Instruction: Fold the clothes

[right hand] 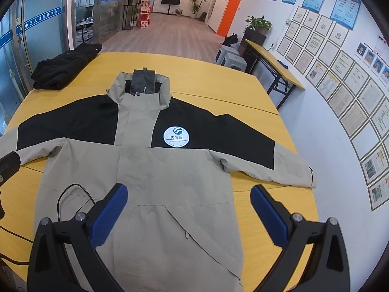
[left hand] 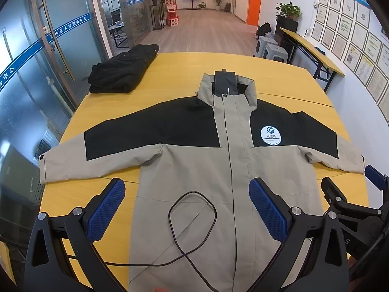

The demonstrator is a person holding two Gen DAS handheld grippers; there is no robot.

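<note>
A beige and black hooded jacket (left hand: 194, 170) (right hand: 145, 165) lies flat and face up on the yellow table (left hand: 194, 73) (right hand: 218, 90), zipped, both sleeves spread sideways, a round white logo on its chest. My left gripper (left hand: 187, 189) hovers open above the jacket's lower left front, nothing between its blue pads. Over the lower right front, my right gripper (right hand: 189, 194) is open and empty too. The right gripper's edge (left hand: 352, 194) shows at the far right of the left wrist view. A thin black cable (left hand: 192, 219) (right hand: 73, 194) loops across the jacket's lower front.
A folded black garment (left hand: 124, 69) (right hand: 65, 67) sits at the table's far left corner. Beyond the table are grey stools (left hand: 269, 47), a narrow yellow side table (left hand: 313, 51) (right hand: 274, 63) along the right wall, and glass partitions (left hand: 48, 48) on the left.
</note>
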